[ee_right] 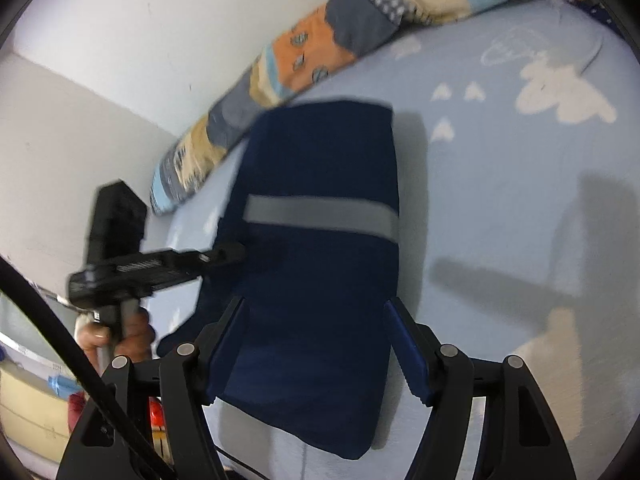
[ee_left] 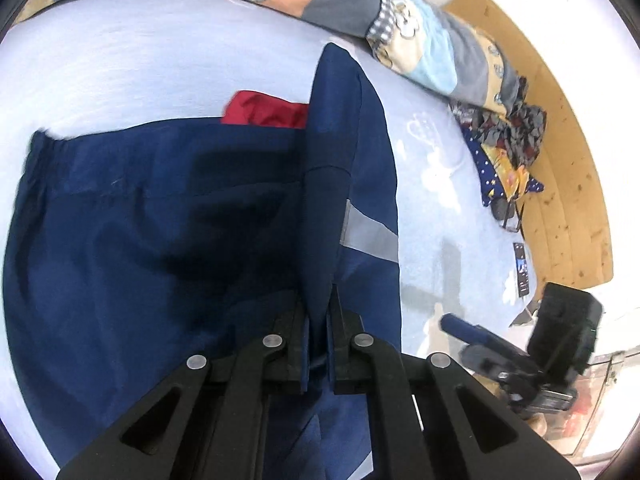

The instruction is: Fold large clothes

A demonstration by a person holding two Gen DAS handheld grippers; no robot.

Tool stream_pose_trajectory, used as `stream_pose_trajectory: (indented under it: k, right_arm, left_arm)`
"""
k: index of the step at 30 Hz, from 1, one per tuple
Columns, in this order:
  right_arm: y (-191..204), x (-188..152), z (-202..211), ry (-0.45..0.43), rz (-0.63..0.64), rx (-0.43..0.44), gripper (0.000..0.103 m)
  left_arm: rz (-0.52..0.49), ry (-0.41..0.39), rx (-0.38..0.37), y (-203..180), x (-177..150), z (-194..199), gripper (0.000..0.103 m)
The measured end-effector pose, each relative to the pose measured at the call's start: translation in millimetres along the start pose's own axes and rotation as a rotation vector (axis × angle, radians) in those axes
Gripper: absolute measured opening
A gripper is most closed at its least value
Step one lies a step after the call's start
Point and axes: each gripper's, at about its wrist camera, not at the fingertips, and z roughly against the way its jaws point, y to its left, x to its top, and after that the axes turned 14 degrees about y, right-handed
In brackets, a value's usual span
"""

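Note:
A large navy garment [ee_left: 160, 220] with a grey reflective stripe [ee_left: 372, 236] lies spread on the light blue bed sheet [ee_left: 120, 60]. My left gripper [ee_left: 319, 320] is shut on a raised fold of its navy fabric, which rises in a ridge ahead of the fingers. A red cloth [ee_left: 264, 110] peeks out behind the garment. In the right wrist view a folded part of the garment [ee_right: 320, 152] with the stripe [ee_right: 320, 214] hangs in front of my right gripper [ee_right: 316, 344]. That gripper stands open, its fingers either side of the cloth. The left gripper [ee_right: 224, 254] pinches the garment's left edge, held by a hand [ee_right: 132, 332].
A patchwork quilt roll [ee_right: 280, 68] runs along the white wall [ee_right: 120, 40] at the far edge of the bed. A heap of patterned clothes [ee_left: 508, 140] and a dark slim object [ee_left: 520, 268] lie near the wooden bed end [ee_left: 568, 160]. Cloud-printed sheet [ee_right: 520, 200] spreads to the right.

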Motion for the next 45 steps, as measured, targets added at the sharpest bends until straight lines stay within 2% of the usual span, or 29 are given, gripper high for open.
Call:
stream_pose_trajectory:
  k: [6,11,14,17,21,23,24,26,29,32,33,34,35,37,41,45]
  right_arm:
    - [34.6,-7.6,-16.1,0.031,0.122,-0.045,0.074]
    - [45.3,-13.5,-33.0,0.069,0.165,-0.056,0.074]
    - [48.1,-16.1,-42.4,0.082,0.176,-0.082,0.074]
    - [40.6,-14.0,-40.3,0.049,0.147,-0.122,0.074]
    - [24.3,-15.3,-49.8,0.095,0.074,-0.079,0.074]
    - [30.0,-19.5,-57.7,0.127,0.097,-0.040,0.074]
    - [37.8,-22.6,-59.8,0.127,0.127,-0.051,0.074]
    - [49.0,-27.1,-62.5,0.122,0.176,-0.098,0.074]
    - [51.7,-30.2,-76.7,0.162,0.204,-0.181,0.074]
    - [42.1,-35.6,-84.1,0.191,0.181,-0.180,0.074]
    - [40.3,-36.0,-82.3,0.190,0.173,-0.165,0.074]
    - [40.3,-35.0,-81.7,0.189,0.173,-0.163,0.074]
    - [39.5,-35.3,-79.3,0.184,0.177,-0.171,0.074]
    - [35.7,-34.7,-77.0,0.179,0.164,-0.168,0.074]
    - [24.7,-32.8,-74.3,0.180,0.099,-0.112,0.076]
    - [21.7,-33.8,-72.6,0.185,0.092,-0.107,0.076]
  left_arm:
    - [0.102,-0.062,-0.108,57.8,-47.1,13.6,0.006]
    - [0.182,-0.109,-0.211,100.8,-79.0,17.3,0.006]
    - [0.183,-0.136,-0.189,107.0,-79.1,27.3,0.006]
    - [0.213,-0.137,-0.211,118.1,-78.1,24.8,0.006]
    - [0.179,-0.165,-0.203,110.5,-80.5,40.5,0.006]
    - [0.158,-0.192,-0.188,101.7,-77.9,51.2,0.006]
    - [0.145,-0.199,-0.178,99.7,-76.5,56.5,0.006]
    - [0.140,-0.166,-0.152,101.8,-71.6,48.8,0.006]
    - [0.202,-0.010,-0.102,115.3,-60.5,-0.8,0.011]
    - [0.222,-0.038,-0.149,123.4,-66.1,-0.5,0.012]
    - [0.226,-0.056,-0.143,124.7,-68.5,7.4,0.015]
    - [0.229,-0.081,-0.147,129.0,-72.9,19.1,0.026]
    - [0.240,-0.118,-0.164,133.5,-77.5,30.6,0.042]
    - [0.269,-0.159,-0.160,142.3,-85.3,41.6,0.064]
    - [0.301,-0.147,-0.249,149.5,-88.8,33.1,0.064]
    - [0.275,-0.117,-0.281,139.0,-83.1,25.7,0.064]
